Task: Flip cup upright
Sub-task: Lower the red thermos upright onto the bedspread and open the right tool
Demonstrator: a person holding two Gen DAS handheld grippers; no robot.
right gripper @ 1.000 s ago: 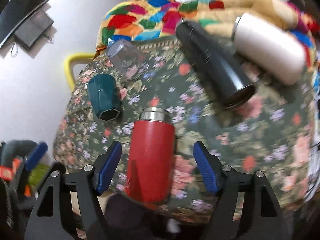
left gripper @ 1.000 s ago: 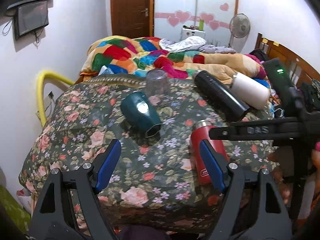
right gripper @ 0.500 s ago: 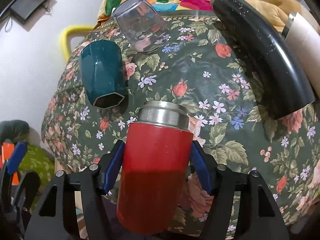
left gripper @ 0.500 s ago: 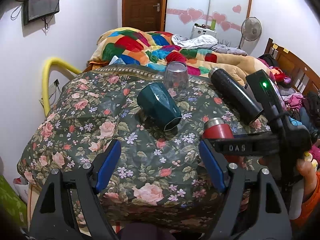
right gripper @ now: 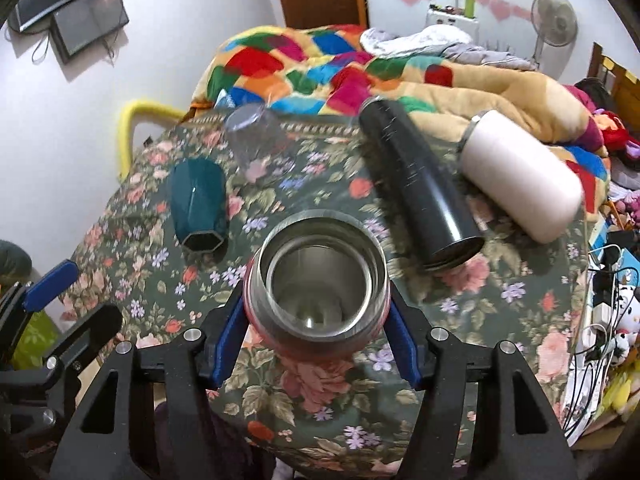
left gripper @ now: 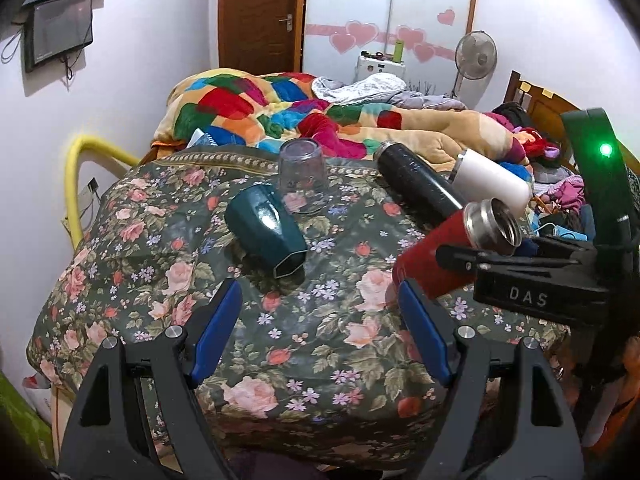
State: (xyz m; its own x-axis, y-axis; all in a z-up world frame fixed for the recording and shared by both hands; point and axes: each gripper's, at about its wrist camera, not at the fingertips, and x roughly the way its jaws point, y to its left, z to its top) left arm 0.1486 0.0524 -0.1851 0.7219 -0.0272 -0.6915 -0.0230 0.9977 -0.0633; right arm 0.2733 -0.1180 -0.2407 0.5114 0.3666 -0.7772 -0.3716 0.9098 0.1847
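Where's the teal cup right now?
The teal cup lies on its side on the floral cloth, left of centre in the left wrist view, beside the upside-down clear glass.

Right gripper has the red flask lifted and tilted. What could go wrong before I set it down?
The right gripper pinches the smooth red flask with it tilted; it could slip or rotate. The floral quilt looks soft and uneven, so it may topple once released. The black flask lies close by; avoid bumping it.

Bare floral cloth (left gripper: 320, 332) ahead; teal cup (left gripper: 266, 236) (perhaps touching glass (left gripper: 302, 180)) beyond.
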